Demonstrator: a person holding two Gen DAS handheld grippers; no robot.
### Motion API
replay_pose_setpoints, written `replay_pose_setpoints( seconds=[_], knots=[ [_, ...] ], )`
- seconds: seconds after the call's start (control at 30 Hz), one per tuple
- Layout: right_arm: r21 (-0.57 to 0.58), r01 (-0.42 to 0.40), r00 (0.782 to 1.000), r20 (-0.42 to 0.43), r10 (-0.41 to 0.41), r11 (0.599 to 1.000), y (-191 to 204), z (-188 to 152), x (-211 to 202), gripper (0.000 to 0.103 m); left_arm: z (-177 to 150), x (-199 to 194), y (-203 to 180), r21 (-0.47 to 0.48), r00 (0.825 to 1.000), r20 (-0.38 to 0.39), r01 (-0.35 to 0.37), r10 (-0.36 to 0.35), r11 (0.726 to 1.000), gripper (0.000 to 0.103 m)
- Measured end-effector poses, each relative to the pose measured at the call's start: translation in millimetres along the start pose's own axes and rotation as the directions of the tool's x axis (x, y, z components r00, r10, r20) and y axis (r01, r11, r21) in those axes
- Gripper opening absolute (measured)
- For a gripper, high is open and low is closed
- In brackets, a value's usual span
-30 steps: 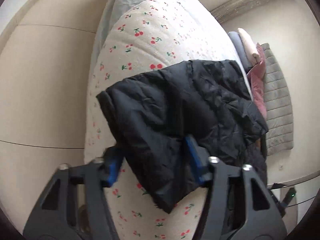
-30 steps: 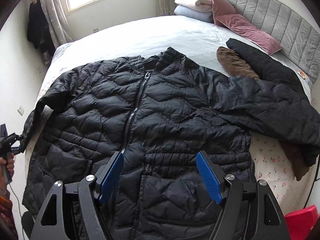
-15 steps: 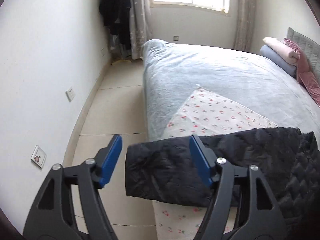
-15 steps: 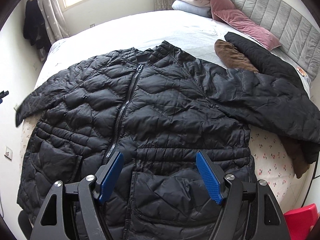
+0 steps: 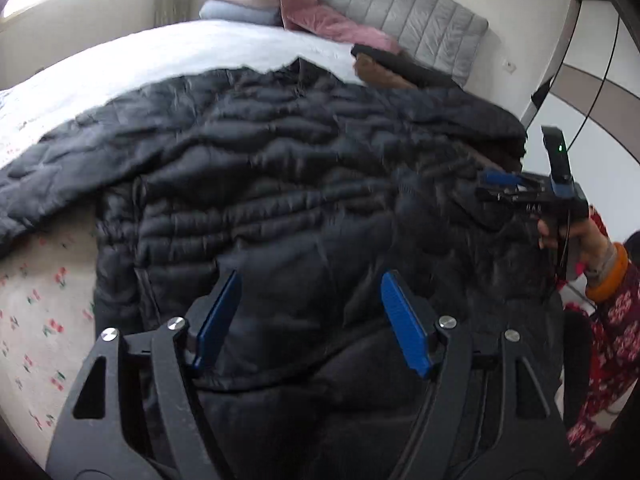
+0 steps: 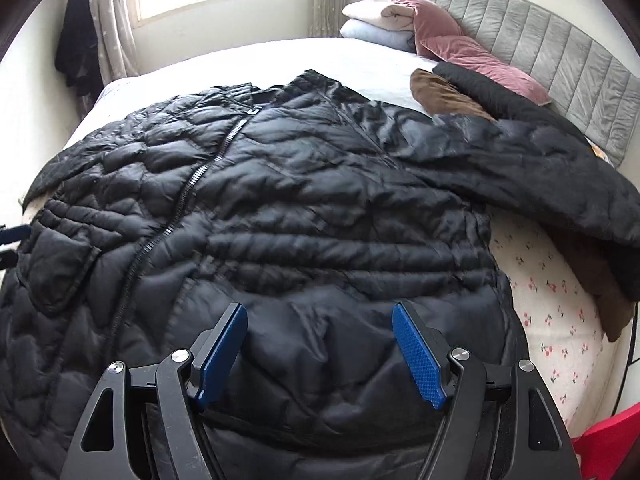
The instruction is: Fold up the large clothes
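A black quilted puffer jacket (image 6: pixel 300 200) lies spread front-up on the bed, zipper closed, one sleeve stretched out to each side. My right gripper (image 6: pixel 320 312) hovers open just above the hem on the jacket's right half, nothing between its fingers. My left gripper (image 5: pixel 310 280) is open too, above the lower part of the jacket (image 5: pixel 280 160), which is blurred in this view. In the left wrist view a hand holds the right gripper (image 5: pixel 490 187) at the right. In the right wrist view the left gripper (image 6: pixel 10 245) peeks in at the left edge.
A brown garment (image 6: pixel 444 94) and another black one (image 6: pixel 492 92) lie by the right sleeve. Pink and pale pillows (image 6: pixel 452 40) rest against the grey headboard (image 6: pixel 560 56). The cherry-print sheet (image 6: pixel 560 320) shows at the right, a red object (image 6: pixel 612 432) beside the bed.
The left gripper opened and let go of the jacket's left sleeve cuff, then swung from the bed's side to over the jacket's lower part. The right gripper sank closer to the hem.
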State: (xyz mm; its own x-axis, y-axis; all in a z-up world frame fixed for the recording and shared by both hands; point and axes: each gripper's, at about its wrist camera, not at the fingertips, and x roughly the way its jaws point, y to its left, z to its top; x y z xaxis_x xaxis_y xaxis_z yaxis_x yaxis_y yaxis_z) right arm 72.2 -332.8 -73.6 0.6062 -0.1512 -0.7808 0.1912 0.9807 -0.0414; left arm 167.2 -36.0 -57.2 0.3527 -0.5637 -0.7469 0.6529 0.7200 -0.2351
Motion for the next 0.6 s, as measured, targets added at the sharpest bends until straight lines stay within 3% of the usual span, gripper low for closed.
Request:
replay_pose_setpoints(
  seconds=[0.03,0.1,0.2,0.37,0.47,0.6],
  knots=[
    [0.031,-0.023,1.0,0.011,0.023,0.999,-11.3,-9.0,2.1,0.077,-9.7,6.6,11.3,-0.004,0.999,-0.038,-0.003,0.003,1.0,0.073],
    [0.114,-0.124,0.99,0.081,0.115,0.986,-38.5,-27.5,-3.6,0.077,-26.7,2.8,22.0,0.005,1.0,-0.007,0.018,-0.018,1.0,0.073],
    [0.208,-0.192,0.975,0.151,0.162,0.959,-69.5,-44.2,-15.2,0.077,-38.4,-11.7,34.1,-0.018,0.999,0.008,0.043,-0.042,0.999,0.073],
    [0.264,-0.163,0.985,0.102,0.14,0.951,-90.2,-51.7,-30.4,0.077,-43.5,-29.8,22.8,-0.013,0.998,-0.053,-0.046,0.046,0.999,0.077],
    [0.238,-0.023,0.999,0.038,0.015,0.971,-90.6,-37.2,-48.5,0.077,-31.0,-41.8,17.5,-0.066,0.988,-0.119,-0.106,0.098,0.992,0.084],
    [0.267,0.023,0.998,0.046,-0.037,0.963,-101.9,-15.4,-76.9,0.081,-5.0,-61.0,8.4,-0.139,0.982,-0.16,-0.118,0.095,0.983,0.084]
  ],
)
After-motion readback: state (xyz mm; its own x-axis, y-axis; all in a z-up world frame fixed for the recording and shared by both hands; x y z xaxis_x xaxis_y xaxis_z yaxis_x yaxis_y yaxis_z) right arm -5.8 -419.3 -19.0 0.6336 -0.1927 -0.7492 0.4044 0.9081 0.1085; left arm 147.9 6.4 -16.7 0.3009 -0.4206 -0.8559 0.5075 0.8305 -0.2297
